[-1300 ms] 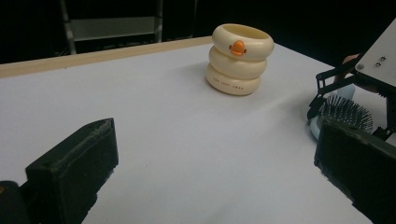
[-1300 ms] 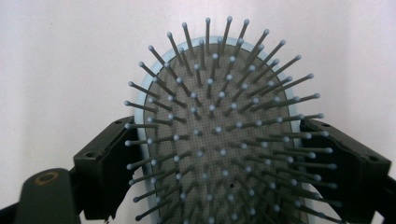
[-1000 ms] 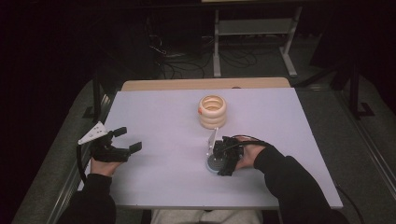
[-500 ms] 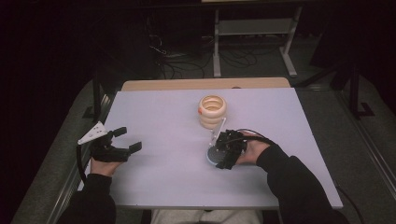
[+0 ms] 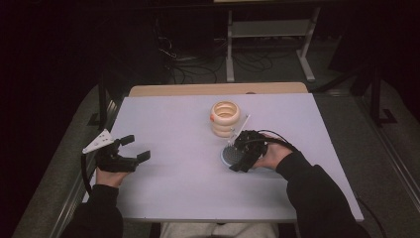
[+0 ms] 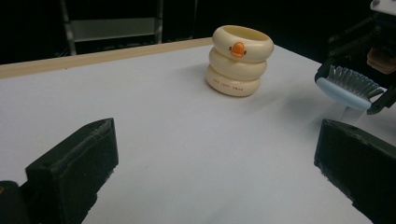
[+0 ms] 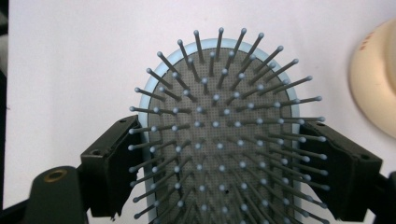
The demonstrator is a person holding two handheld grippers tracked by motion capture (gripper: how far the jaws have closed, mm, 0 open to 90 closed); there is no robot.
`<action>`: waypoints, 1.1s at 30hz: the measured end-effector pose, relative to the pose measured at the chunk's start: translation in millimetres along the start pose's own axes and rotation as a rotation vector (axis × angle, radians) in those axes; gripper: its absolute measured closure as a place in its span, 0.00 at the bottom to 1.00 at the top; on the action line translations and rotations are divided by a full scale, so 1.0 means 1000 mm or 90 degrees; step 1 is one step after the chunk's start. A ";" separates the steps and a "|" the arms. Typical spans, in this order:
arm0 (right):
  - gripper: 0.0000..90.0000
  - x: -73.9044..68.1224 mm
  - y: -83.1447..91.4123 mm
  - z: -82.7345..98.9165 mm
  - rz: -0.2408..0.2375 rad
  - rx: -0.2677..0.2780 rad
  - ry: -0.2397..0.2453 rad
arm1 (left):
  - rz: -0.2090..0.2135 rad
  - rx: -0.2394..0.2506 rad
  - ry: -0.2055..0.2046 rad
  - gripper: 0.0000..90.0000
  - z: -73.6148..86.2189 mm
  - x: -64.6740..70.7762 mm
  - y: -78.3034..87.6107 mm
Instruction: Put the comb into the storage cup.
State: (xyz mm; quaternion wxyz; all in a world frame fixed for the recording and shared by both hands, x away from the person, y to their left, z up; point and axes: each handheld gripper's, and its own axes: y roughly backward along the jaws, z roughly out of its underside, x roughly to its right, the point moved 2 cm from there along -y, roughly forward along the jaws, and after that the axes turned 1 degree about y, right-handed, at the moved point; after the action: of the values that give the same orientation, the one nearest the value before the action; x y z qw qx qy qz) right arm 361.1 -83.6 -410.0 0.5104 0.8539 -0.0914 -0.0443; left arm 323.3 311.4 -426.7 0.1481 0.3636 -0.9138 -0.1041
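A light blue hairbrush (image 7: pixel 219 116) with grey bristles is held by the sides of its head in my right gripper (image 7: pixel 224 168), bristles facing the camera. The jaws have just been closing with the brush head between them, and the pads press on its rim. In the high view the brush (image 5: pixel 230 156) hangs just above the white table (image 5: pixel 173 188), right of centre, in the right gripper (image 5: pixel 241 154). A cream duck-faced ring-stack holder (image 5: pixel 225 118) stands upright just beyond it. My left gripper (image 5: pixel 137 148) rests open at the table's left side, nothing between its jaws (image 6: pixel 215 172).
The left gripper view shows the holder (image 6: pixel 239 59) ahead and the brush (image 6: pixel 348 84) at the right. A wooden strip (image 5: pixel 218 89) runs along the table's far edge. A metal stand (image 5: pixel 270 29) and cables lie on the dark floor behind.
The right hand has lifted the brush off the table and carried it a little away and to the right, closer to the holder. The left gripper has stayed put.
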 end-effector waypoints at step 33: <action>0.20 0.015 0.059 0.000 0.047 0.137 -0.062 | 0.002 -0.001 0.001 0.00 0.000 0.000 0.000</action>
State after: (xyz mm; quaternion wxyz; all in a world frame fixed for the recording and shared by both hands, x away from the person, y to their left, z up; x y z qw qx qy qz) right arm 369.1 -113.5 -357.8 0.4122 0.8966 -0.1514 -0.0570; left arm 323.5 311.2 -427.0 0.1492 0.3621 -0.9142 -0.1042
